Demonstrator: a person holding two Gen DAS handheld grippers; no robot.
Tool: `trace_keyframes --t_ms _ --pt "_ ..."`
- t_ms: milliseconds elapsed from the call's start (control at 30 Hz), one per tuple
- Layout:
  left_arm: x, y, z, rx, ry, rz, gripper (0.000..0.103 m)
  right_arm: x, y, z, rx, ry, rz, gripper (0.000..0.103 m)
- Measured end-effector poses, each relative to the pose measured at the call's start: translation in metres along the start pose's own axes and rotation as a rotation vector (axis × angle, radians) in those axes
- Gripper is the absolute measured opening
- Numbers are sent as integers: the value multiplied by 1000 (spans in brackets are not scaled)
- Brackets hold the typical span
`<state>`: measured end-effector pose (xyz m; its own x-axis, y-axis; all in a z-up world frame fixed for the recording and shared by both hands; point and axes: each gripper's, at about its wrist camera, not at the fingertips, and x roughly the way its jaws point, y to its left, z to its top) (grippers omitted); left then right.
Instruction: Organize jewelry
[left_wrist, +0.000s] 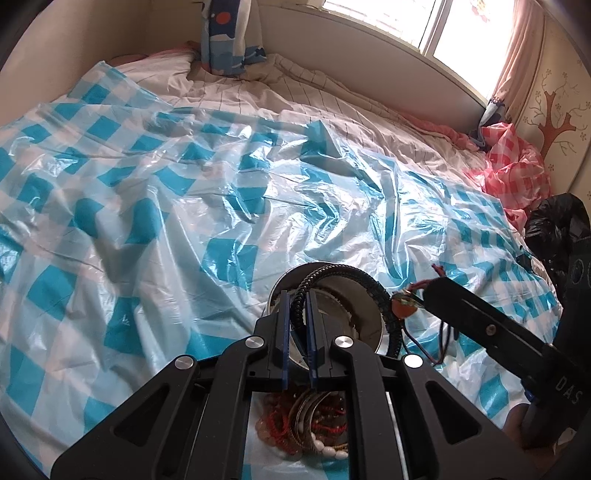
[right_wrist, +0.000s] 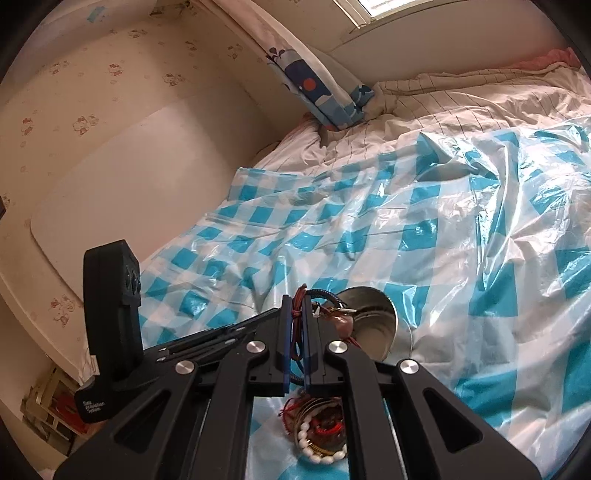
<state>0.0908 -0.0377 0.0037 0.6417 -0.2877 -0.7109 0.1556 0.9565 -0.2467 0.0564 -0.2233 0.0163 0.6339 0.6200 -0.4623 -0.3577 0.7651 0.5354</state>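
Jewelry is mid-sort on a bed covered by a blue-checked plastic sheet (left_wrist: 155, 192). A metal bowl (left_wrist: 365, 317) stands near a heap of bracelets (left_wrist: 314, 424) on the sheet. Left gripper (left_wrist: 297, 325) is clamped on a black braided bracelet (left_wrist: 343, 275) over the bowl; right gripper (right_wrist: 295, 328) pinches a red cord (right_wrist: 295, 325) tangled with it. Judged step: separating the two. Next move calls for gentle opposed pulling, then lowering each piece.

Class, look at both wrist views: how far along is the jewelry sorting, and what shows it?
Early. Nothing clearly sits in the metal tin yet. In hand: the left gripper is shut on a black braided cord necklace, and the right gripper is shut on its red string end, lifted by the tin. Left: the pile of bracelets and beads on the blue checked plastic sheet.
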Motion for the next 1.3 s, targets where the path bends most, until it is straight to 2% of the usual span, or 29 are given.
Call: trace_keyframes --t_ms 300,533,600,700,1067,1300 --pt "21 -1 3 3 30 9 7 23 -7 7 -8 27 -22 6" --pt "36 -4 -3 32 98 30 8 40 -15 2 -12 77 -65 6" --pt "35 -4 -3 34 96 41 8 48 -17 -2 -8 115 -84 12" --pt "29 0 -3 28 82 56 8 52 -23 -5 11 127 -118 39" --pt "0 12 -10 31 25 98 8 30 -7 2 -52 49 -152 41" --pt "-10 9 -22 45 56 74 8 11 -11 -10 -32 89 -205 43"
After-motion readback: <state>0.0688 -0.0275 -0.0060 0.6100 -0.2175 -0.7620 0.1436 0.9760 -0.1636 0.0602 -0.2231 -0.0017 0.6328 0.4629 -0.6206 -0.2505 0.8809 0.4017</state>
